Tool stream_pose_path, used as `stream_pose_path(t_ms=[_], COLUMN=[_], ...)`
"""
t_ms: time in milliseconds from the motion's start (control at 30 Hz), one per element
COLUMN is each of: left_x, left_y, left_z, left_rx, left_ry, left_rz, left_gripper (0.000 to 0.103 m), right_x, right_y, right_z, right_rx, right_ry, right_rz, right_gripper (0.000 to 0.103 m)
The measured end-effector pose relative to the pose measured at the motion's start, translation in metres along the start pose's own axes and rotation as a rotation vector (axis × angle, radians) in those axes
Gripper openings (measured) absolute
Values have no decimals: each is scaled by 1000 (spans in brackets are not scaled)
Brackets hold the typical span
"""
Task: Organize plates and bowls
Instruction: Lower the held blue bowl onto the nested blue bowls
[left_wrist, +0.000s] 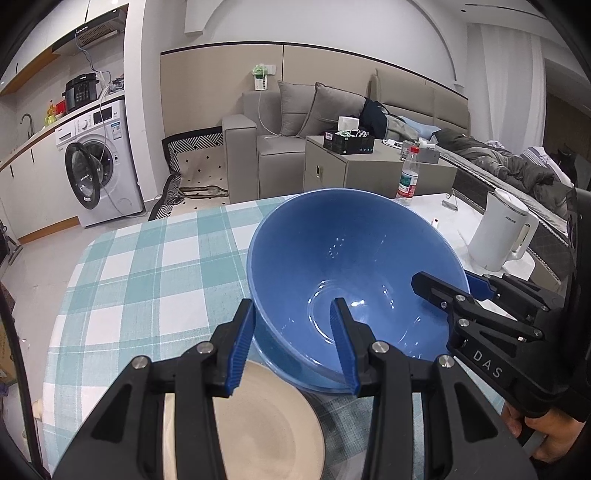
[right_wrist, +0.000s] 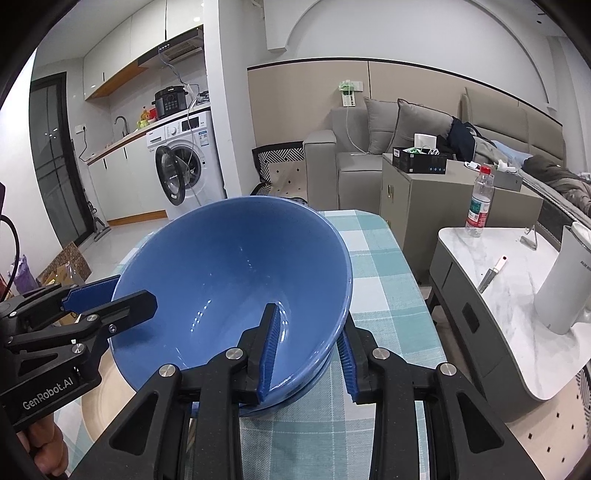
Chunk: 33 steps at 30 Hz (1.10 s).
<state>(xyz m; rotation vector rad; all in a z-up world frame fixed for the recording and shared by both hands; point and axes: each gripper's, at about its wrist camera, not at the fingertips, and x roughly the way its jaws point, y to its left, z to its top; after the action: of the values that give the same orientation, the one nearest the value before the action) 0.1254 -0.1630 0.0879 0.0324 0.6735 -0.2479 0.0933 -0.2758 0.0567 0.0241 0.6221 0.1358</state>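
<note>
Blue glazed ceramic bowl (left_wrist: 354, 280), deep and conical, held tilted above the teal-and-white checked tablecloth (left_wrist: 147, 266). We see each gripper straddle the rim at opposite sides, one finger inside the wall and one outside. The left gripper (left_wrist: 295, 347) pinches the near-left wall; the right gripper (right_wrist: 308, 354) pinches the wall on its own side. We judge that two grips are used because the flaring wall gives a single pinch poor purchase and the bowl looks heavy.

In the right wrist view a second blue rim shows just beneath the first, so we may be holding two nested bowls; we cannot tell for certain.

The bowl's axis of symmetry leans steeply: the mouth faces up and back toward the two cameras, the foot points down and away. Its lower edge hangs over the rim of a round cream ceramic plate (left_wrist: 258, 435) lying flat on the cloth; contact cannot be judged. We take the plate to be the likely resting place.
</note>
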Motion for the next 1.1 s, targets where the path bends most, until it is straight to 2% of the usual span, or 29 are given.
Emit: stream_pose_path(t_ms=[1100], left_x=[29], left_y=[11], left_z=[-10], left_rx=[-10], left_ry=[66], left_rz=[29], left_gripper=[41], right_x=[35], right_y=[10], right_z=[-12], right_rx=[-41], right_ry=[71], right_rz=[-34], right_gripper=[32])
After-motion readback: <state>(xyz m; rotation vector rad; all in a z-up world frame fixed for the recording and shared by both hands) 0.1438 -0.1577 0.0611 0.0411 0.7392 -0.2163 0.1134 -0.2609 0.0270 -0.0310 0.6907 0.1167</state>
